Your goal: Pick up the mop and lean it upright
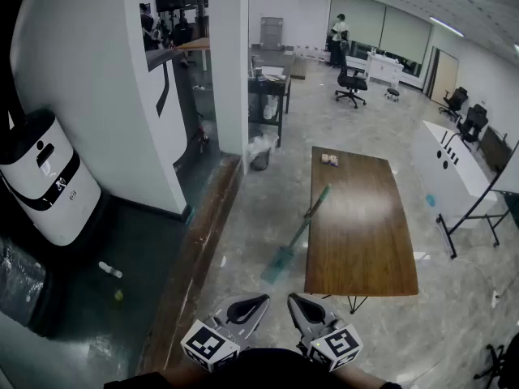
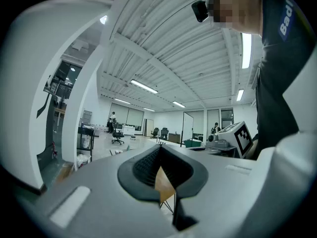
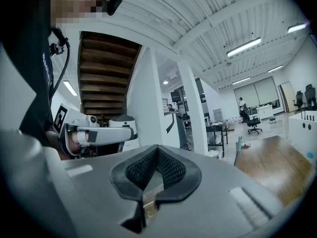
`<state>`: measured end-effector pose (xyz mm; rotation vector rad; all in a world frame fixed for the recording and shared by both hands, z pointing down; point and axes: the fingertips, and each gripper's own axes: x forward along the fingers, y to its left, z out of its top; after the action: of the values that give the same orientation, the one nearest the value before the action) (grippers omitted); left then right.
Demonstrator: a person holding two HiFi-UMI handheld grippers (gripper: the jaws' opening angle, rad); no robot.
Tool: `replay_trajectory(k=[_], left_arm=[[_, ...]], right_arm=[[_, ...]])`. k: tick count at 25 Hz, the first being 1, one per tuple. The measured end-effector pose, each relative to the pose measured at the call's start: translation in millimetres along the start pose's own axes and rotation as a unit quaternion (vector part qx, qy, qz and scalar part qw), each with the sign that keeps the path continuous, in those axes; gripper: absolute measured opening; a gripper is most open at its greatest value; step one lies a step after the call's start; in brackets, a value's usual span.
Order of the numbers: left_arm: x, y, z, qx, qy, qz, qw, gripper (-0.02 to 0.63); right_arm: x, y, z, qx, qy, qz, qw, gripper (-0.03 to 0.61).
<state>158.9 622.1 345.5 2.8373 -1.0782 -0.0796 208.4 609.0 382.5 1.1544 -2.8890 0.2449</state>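
The bottom edge of the head view cuts off whatever holds the two grippers, so only their jaws and marker cubes show. The left gripper (image 1: 253,302) has its jaws together with nothing between them. Its own view looks mostly at ceiling, and the closed jaws block the floor ahead, so the mop cannot be made out there. Only a sliver of brown wood shows through the gap below the pads. The right gripper (image 1: 300,302) is likewise closed and empty, its pads meeting at the tip.

The mop (image 1: 304,227) is well apart from both grippers, untouched. Its flat teal head is on the floor straight ahead of the gap between the two grippers. The handle runs away from them, slanting toward the right gripper's side, up to the near-left edge of the wooden table (image 1: 365,217). Whether the handle's far end rests against that edge or merely passes beside it cannot be told (the head view is too steep, and the handle is thin there). In the right gripper view only a short teal stretch of the handle shows, ahead and to the right of the jaws, beside the tabletop. The mop head is hidden behind the gripper body.
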Motion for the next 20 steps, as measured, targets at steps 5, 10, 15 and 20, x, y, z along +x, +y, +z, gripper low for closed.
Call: replay_trajectory(k=[5,10,15,20], left_arm=[[-3,-1,-6,0.002,0.002,0.003,1.0000,0.020],[-7,1,-8,0.002,0.002,0.004,1.0000,0.020],[-14,5,-6,-0.002,-0.003,0.007,1.0000,0.020],[-27,20,-10,-0.007,-0.004,0.018,0.9998,0.020]], right_arm=[[-2,3,-3,0.001,0.003,0.002,1.000,0.003],[0,6,-6,0.000,0.004,0.005,1.000,0.003],[6,13,-9,0.014,0.002,0.012,1.000,0.005],[20,23,-10,0.013,0.005,0.019,1.000,0.005]])
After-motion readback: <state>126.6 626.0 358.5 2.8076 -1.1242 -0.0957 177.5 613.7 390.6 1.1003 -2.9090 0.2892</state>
